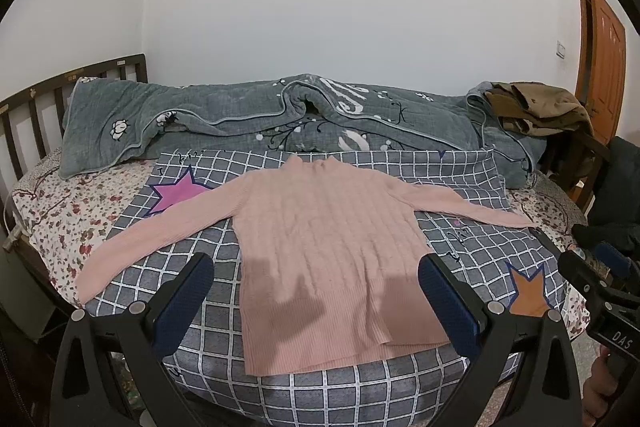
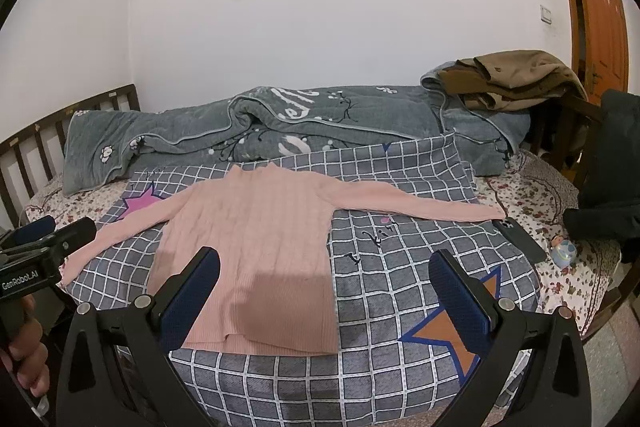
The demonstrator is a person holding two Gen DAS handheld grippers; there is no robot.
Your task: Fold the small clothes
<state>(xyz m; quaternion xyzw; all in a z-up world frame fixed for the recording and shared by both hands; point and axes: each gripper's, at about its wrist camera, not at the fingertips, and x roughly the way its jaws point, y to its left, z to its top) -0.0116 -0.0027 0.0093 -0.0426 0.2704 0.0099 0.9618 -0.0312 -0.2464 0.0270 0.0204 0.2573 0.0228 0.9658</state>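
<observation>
Pink cable-knit sweater (image 1: 320, 251) lying flat, unfolded — left gripper (image 1: 316, 303) and right gripper (image 2: 324, 299) hovering wide, empty — risking dragging the checked blanket (image 2: 400, 259) along.

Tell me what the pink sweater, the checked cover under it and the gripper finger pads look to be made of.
Pink sweater: soft knitted yarn, matte; cable ribs and a ribbed hem show.
Checked cover: woven fabric, probably cotton or a blend, matte; printed grid and stars, faintly heathered squares.
Finger pads of the right gripper: dark blue, likely rubber; fine dimpled grip texture on black hard-plastic arms.
</observation>
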